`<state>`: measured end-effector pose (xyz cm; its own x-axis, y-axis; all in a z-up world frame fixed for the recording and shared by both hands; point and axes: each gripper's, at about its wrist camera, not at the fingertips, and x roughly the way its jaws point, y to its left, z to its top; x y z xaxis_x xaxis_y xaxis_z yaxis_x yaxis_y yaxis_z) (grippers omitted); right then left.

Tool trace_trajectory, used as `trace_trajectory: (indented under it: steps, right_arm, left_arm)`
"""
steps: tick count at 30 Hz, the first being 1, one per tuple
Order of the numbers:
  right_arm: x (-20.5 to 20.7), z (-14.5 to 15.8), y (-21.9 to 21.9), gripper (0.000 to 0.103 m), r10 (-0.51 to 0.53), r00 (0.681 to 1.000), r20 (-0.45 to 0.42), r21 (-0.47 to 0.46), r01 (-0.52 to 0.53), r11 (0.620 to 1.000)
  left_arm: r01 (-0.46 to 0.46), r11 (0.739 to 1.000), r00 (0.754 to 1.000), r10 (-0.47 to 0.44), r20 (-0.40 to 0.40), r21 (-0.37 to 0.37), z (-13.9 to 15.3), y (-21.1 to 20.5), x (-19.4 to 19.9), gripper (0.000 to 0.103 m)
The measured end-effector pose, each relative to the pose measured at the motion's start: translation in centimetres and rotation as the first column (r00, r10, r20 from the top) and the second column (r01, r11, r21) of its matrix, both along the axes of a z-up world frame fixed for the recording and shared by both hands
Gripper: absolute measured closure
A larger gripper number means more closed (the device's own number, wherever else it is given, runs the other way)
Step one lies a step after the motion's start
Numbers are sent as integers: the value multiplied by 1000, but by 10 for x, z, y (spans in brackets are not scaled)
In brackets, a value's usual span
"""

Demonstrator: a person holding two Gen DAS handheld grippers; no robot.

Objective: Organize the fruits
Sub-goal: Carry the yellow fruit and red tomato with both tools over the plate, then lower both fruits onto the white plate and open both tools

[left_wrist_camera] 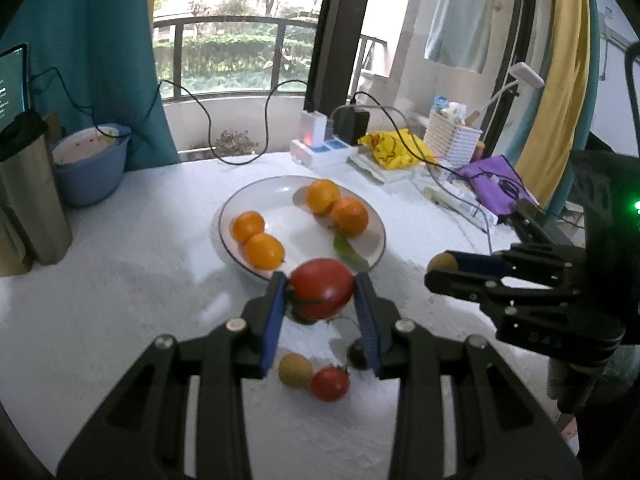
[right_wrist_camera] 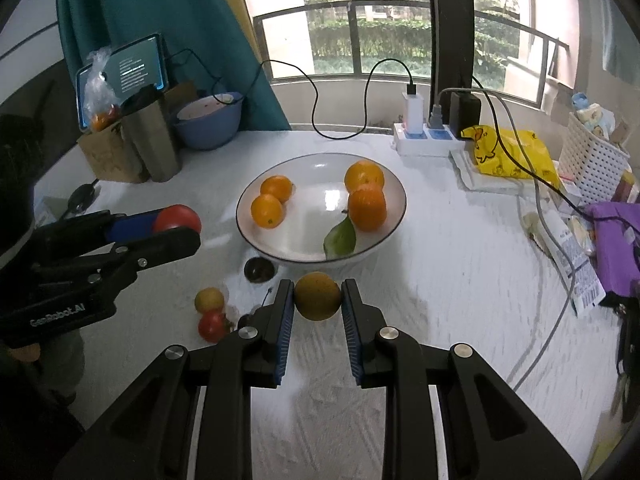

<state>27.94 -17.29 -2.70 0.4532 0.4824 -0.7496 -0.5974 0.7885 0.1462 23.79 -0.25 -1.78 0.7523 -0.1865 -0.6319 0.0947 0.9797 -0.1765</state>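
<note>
A white plate (left_wrist_camera: 228, 216) (right_wrist_camera: 248, 216) in the table's middle holds several oranges (left_wrist_camera: 256, 240) (right_wrist_camera: 366, 200) and a green leaf (left_wrist_camera: 348, 250) (right_wrist_camera: 340, 236). My left gripper (left_wrist_camera: 320, 290) is shut on a red tomato (left_wrist_camera: 322, 288) (right_wrist_camera: 178, 218) and holds it above the table, just before the plate's near rim. My right gripper (right_wrist_camera: 318, 298) is shut on a brownish-yellow round fruit (right_wrist_camera: 318, 296) (left_wrist_camera: 442, 262) near the plate's front edge. On the cloth lie a small yellow fruit (left_wrist_camera: 295, 370) (right_wrist_camera: 209, 300), a small tomato (left_wrist_camera: 330, 383) (right_wrist_camera: 213, 326) and a dark round fruit (right_wrist_camera: 259, 270).
A blue bowl (left_wrist_camera: 90, 164) (right_wrist_camera: 210, 120), a steel tumbler (left_wrist_camera: 28, 196) (right_wrist_camera: 154, 140) and a tablet (right_wrist_camera: 122, 76) stand at the back left. A power strip (left_wrist_camera: 320, 148) (right_wrist_camera: 428, 138) with cables, a yellow bag (right_wrist_camera: 508, 154), a white basket (right_wrist_camera: 592, 164) and purple cloth (right_wrist_camera: 616, 248) crowd the right.
</note>
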Motion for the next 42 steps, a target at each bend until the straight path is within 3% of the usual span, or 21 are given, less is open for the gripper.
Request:
trace_trajectory:
  steps: [12, 27, 39, 42]
  right_arm:
    - [34, -5, 12, 77, 5, 1000, 1, -12, -5, 1000]
    - [75, -33, 34, 77, 11, 1000, -19, -27, -12, 1000]
    - [91, -40, 32, 77, -18, 1000, -24, -15, 18, 1000]
    - [90, -39, 31, 72, -27, 999, -25, -15, 27, 1000]
  left_arm:
    - [-12, 1000, 1000, 12, -18, -9, -13, 11, 29, 67]
    - [-37, 999, 997, 36, -75, -22, -37, 21, 69, 67]
    - [-64, 998, 994, 63, -90, 0, -43, 22, 78, 66]
    - [-71, 997, 994, 70, -78, -13, -40, 24, 74, 65]
